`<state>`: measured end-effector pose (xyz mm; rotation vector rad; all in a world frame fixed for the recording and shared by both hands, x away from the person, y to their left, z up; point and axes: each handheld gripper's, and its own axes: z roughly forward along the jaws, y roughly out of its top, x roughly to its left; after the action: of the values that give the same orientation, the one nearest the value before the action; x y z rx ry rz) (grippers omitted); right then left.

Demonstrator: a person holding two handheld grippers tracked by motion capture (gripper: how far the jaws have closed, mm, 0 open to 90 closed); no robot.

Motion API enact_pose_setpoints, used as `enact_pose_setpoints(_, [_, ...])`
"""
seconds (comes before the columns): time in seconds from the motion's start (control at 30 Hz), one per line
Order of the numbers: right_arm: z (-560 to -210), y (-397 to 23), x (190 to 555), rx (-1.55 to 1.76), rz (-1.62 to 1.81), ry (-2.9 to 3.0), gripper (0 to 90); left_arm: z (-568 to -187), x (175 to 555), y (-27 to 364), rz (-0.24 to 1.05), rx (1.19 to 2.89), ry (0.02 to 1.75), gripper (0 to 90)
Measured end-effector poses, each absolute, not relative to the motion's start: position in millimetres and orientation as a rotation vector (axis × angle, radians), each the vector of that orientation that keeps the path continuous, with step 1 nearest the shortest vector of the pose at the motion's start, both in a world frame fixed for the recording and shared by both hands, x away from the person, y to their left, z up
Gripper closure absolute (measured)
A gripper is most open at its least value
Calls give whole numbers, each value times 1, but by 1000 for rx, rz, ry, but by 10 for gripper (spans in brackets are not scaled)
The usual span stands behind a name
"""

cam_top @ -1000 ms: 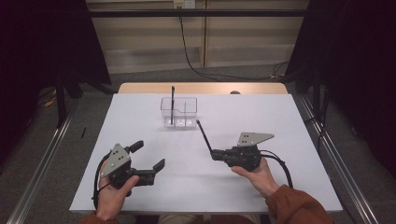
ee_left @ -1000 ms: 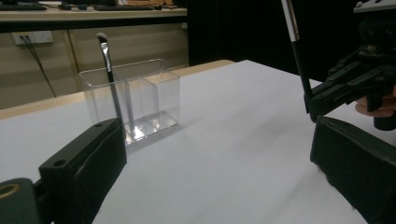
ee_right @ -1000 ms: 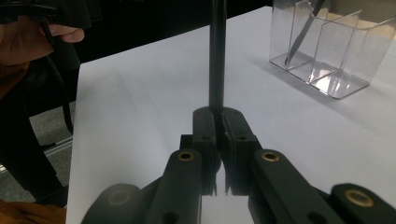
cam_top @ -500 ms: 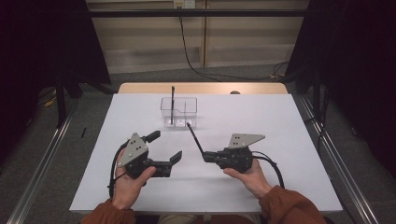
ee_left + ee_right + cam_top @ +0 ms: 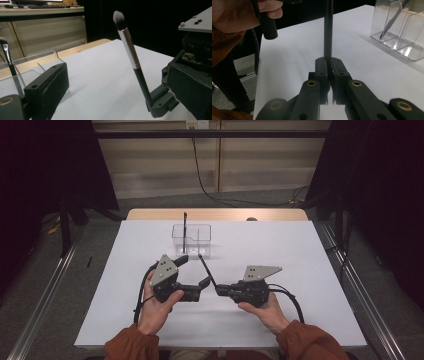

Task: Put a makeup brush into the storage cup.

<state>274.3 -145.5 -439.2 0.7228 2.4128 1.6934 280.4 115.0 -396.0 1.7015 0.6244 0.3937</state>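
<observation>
So I'm looking at the white table (image 5: pixel 310 270), with the clear acrylic organizer (image 5: pixel 192 239) sitting toward its far edge, a thin dark brush (image 5: pixel 184 231) standing in its left compartment. My left gripper (image 5: pixel 192 271) hovers over the table's middle, near the front edge, jaws wide apart with nothing between them. Right gripper (image 5: pixel 219 290) is just beside it, jaws clamped together on the handle of a makeup brush (image 5: pixel 130 47), which tilts up with its bristles toward the organizer.
</observation>
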Motion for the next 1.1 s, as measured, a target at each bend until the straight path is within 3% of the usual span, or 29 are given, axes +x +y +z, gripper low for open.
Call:
enact_pose_setpoints(0.53, [-444,-145,275,735,1703,2423,847,-402,282,100,368,1723,571,107])
enact_pose_setpoints(0.77, [-445,-145,274,736,1708,2424,847,-402,282,104,368,1696,595,290])
enact_pose_setpoints(1.1, [-448,-143,273,744,1689,2426,847,-403,282,105,354,1707,607,632])
